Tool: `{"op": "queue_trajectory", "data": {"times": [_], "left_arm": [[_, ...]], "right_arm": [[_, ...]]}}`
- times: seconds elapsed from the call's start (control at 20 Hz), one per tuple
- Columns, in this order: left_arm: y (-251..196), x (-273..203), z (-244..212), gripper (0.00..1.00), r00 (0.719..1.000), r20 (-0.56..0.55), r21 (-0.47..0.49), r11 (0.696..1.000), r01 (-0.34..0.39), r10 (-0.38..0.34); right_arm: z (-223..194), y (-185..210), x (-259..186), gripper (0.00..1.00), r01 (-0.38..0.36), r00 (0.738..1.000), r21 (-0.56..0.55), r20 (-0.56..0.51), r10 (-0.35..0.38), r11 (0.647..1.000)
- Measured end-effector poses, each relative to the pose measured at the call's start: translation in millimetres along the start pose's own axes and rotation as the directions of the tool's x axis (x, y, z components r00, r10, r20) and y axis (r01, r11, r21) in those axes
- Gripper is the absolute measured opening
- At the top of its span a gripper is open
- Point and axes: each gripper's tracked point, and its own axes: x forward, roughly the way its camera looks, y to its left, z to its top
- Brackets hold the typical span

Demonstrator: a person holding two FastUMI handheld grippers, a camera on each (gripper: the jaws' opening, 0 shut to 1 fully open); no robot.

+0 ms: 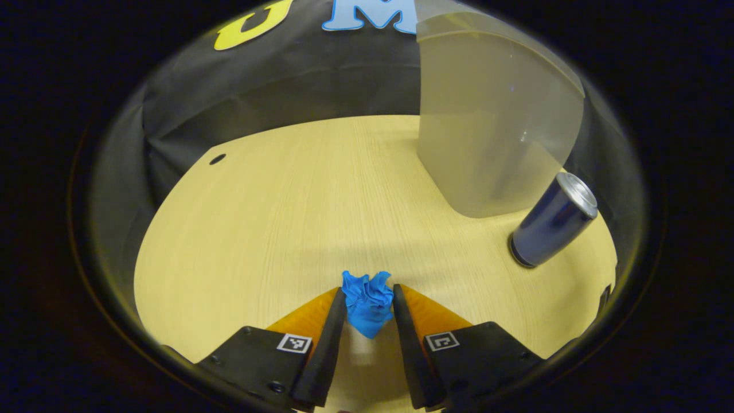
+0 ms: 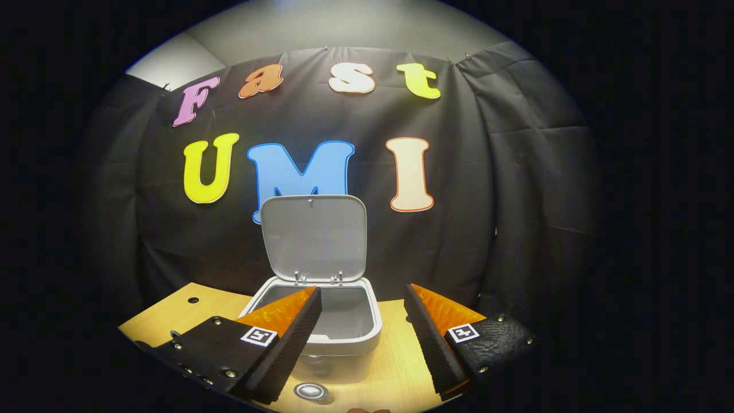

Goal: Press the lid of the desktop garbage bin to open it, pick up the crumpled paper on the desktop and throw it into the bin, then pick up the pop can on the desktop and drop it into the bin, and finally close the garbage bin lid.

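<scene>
Left gripper view: left claw [image 1: 369, 304] pinches crumpled paper [image 1: 367, 301] low over bench [image 1: 275, 218] | bin [image 1: 487, 126] ahead-right, can [image 1: 553, 221] upright beside it | right gripper view: right claw [image 2: 364, 315] wide, empty, facing bin's raised lid [image 2: 314, 236].

bin [image 1: 493, 115] top cut off, pop can [image 2: 310, 392] mostly hidden below
</scene>
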Motion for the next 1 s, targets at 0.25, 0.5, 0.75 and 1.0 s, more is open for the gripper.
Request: {"op": "queue_trajectory", "data": {"times": [0.25, 0.5, 0.75, 1.0], "left_arm": [[2, -13, 41, 0.58, 0.994, 0.106, 0.072, 0.997, -0.026, 0.018], [4, -32, 95, 0.58, 0.975, 0.219, 0.089, 0.995, -0.048, 0.028], [-4, -56, 153, 0.60, 0.939, 0.343, 0.091, 0.994, -0.057, 0.022], [-20, -90, 219, 0.57, 0.879, 0.476, 0.073, 0.997, -0.028, -0.010]], "right_arm": [[-3, 2, 4, 0.93, -0.012, 1.000, 0.000, -0.006, 0.012, 1.000], [-3, 6, 6, 0.93, -0.028, 1.000, -0.008, -0.006, 0.028, 1.000], [-4, 4, 7, 0.93, -0.029, 1.000, -0.003, -0.003, 0.029, 1.000], [-5, -1, 6, 0.93, -0.022, 1.000, -0.001, -0.003, 0.022, 1.000]]}}
